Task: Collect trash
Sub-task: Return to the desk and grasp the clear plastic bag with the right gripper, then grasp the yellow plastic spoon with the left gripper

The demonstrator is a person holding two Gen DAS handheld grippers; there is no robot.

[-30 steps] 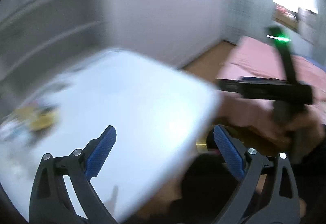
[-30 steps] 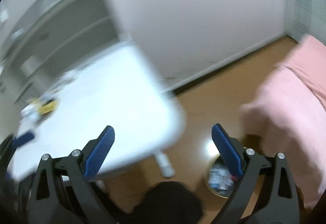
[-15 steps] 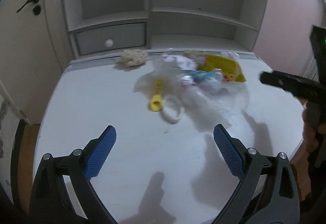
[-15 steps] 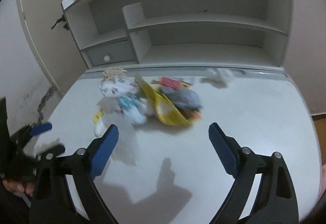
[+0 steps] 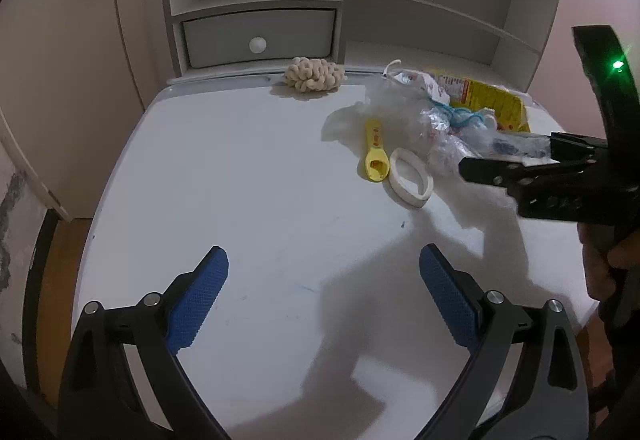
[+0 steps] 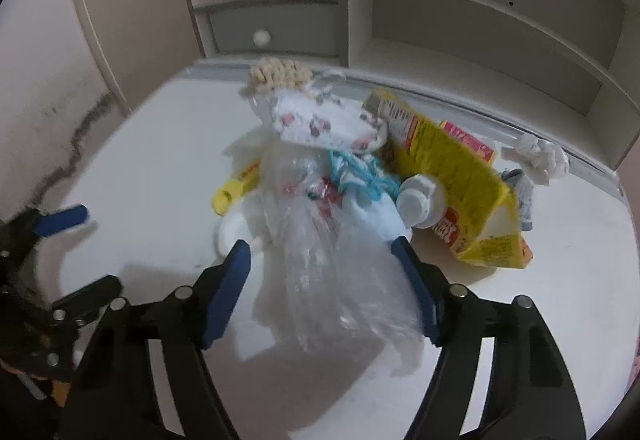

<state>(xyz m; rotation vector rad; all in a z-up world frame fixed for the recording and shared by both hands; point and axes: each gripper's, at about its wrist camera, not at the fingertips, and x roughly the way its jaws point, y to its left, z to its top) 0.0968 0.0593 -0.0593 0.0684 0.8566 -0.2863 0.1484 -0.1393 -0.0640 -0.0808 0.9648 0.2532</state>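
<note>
Two grippers over one white worktop point(image 5: 248, 175), one heap of trash toward its back right. Left gripper point(image 5: 324, 292): jaws wide open, nothing between them, above bare surface short of the heap. Right gripper point(image 6: 322, 284): jaws have just been closing, now part-open astride one crumpled clear plastic bag point(image 6: 320, 260) at the heap's near edge; pads beside the film, pressing not evident, grip not made. In the heap, counted: one yellow carton point(image 6: 452, 175) torn open and lying on its side, one floral-printed wrapper point(image 6: 320, 119), one tangle of blue yarn point(image 6: 360, 175), one white bottle cap point(image 6: 416, 199) against the carton, one yellow tube point(image 5: 374, 147), one white tape ring point(image 5: 410, 177) touching the tube's end. Apart from the heap: one knotted cream rope bundle point(image 5: 314, 75) at the back edge, one wad of white tissue point(image 6: 540, 155) far right. Behind, a white shelf unit point(image 5: 420, 7) with one drawer point(image 5: 258, 37), one round knob, one star cut-out; beside it a door point(image 5: 72, 71) with one dark handle. Tube and ring largely hidden behind the bag in the right wrist view. One grey item behind the carton too hidden to identify. Carton print unreadable.
</note>
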